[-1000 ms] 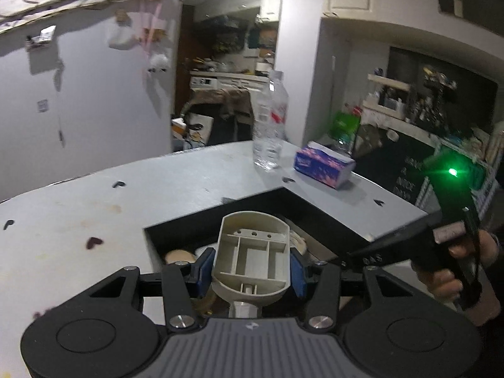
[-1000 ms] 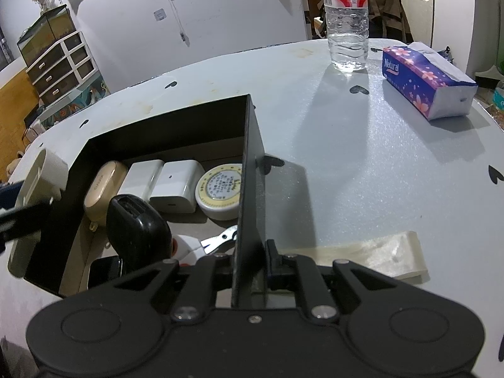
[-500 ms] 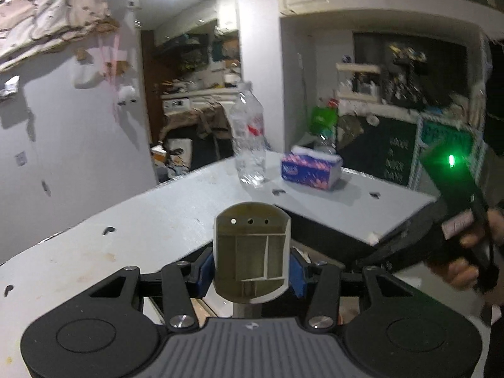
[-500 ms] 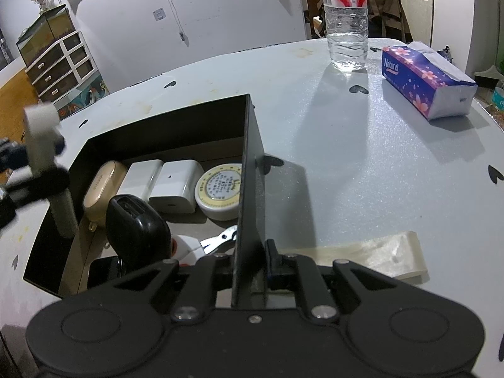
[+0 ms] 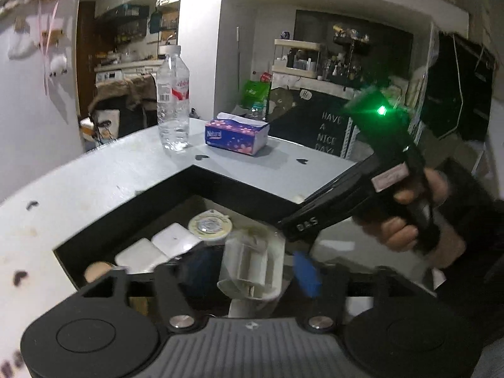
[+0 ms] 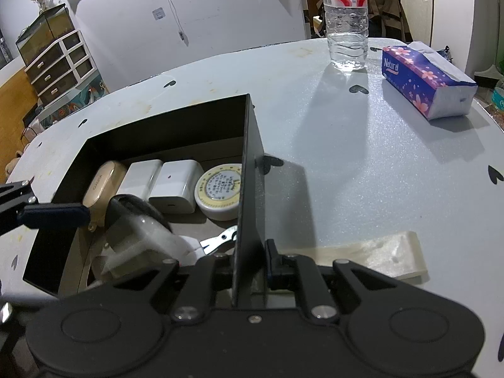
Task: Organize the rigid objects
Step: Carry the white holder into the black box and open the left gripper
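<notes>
**Beige shell between parting claw jaws, over the box's near end**

Beige plastic shell [image 5: 252, 267]: blurred in both views, sitting directly ahead of the left claw [image 5: 252, 275], between its jaws and above the near end of the black box [image 6: 249, 157]. Long axis roughly along the line of the claw, hollow end toward the camera, far end tipped down into the box. Left claw opening. The blue pad on the right stands clear of the shell's side. The other pad is too smeared to tell, so probably released or about to be.

Directly below, as far as the right wrist view shows: a black rounded object [image 6: 135, 204], with the shell hazy over and just beside it. Further in, a row along the box's far wall: tan case [image 6: 102, 182], two white chargers [image 6: 174, 186], round tin [image 6: 219, 190]. Little bare floor left at the near end, so likely to land on or against the black object, not flat.

Right claw [image 6: 252, 267]: narrow, clamped on the box's right wall, steadying it. Left hand clearly the nearer one to the shell.

Box toward the near edge of the worktop [image 6: 346, 173]. Water bottle [image 6: 346, 22] and tissue pack [image 6: 425, 85] well apart, by the far edge.
</notes>
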Motion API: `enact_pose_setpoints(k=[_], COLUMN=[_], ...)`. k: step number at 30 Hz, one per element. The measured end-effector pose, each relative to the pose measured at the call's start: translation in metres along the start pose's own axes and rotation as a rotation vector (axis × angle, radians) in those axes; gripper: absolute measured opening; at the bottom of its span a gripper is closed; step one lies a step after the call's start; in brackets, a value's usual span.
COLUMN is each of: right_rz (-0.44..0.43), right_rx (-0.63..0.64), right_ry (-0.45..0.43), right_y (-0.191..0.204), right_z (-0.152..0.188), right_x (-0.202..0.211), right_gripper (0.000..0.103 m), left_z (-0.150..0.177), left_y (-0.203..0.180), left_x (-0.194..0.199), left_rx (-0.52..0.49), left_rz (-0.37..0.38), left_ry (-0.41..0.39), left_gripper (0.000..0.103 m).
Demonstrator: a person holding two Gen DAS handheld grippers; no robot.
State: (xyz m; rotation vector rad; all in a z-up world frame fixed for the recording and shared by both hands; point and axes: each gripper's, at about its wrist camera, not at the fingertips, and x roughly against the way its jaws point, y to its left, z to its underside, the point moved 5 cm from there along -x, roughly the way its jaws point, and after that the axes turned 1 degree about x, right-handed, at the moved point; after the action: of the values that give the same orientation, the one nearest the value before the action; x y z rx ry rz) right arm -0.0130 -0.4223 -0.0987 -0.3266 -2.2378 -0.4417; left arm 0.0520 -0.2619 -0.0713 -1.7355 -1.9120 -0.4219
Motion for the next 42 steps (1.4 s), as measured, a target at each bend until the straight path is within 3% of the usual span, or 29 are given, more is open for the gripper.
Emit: enact_pose_setpoints(k=[3,21,37,42], right_rz=[0.000,0.001,-0.001,0.000], right_rx=[0.000,0.000,-0.002,-0.006], right_ry=[0.000,0.001,0.001,0.001], right_y=[0.000,0.000,-0.002,-0.002], right_z=[0.000,0.000,0.000,0.001], right_x=[0.000,0.000,-0.001,0.000], right_gripper=[0.013,0.012,0.012,0.012], left_z=[0.000,-0.002,-0.009,-0.006], left_y=[-0.003,-0.001,-0.003,0.005], left_x=[0.000,0.006,0.029,0.035], left_rx=[0.017,0.117,0.245,0.350], left_rz=[0.019,-0.025,-0.156,-0.203], left_ry=[0.004,0.037,0.058,0.071], left_gripper=[0.075,0.075,0.088,0.096])
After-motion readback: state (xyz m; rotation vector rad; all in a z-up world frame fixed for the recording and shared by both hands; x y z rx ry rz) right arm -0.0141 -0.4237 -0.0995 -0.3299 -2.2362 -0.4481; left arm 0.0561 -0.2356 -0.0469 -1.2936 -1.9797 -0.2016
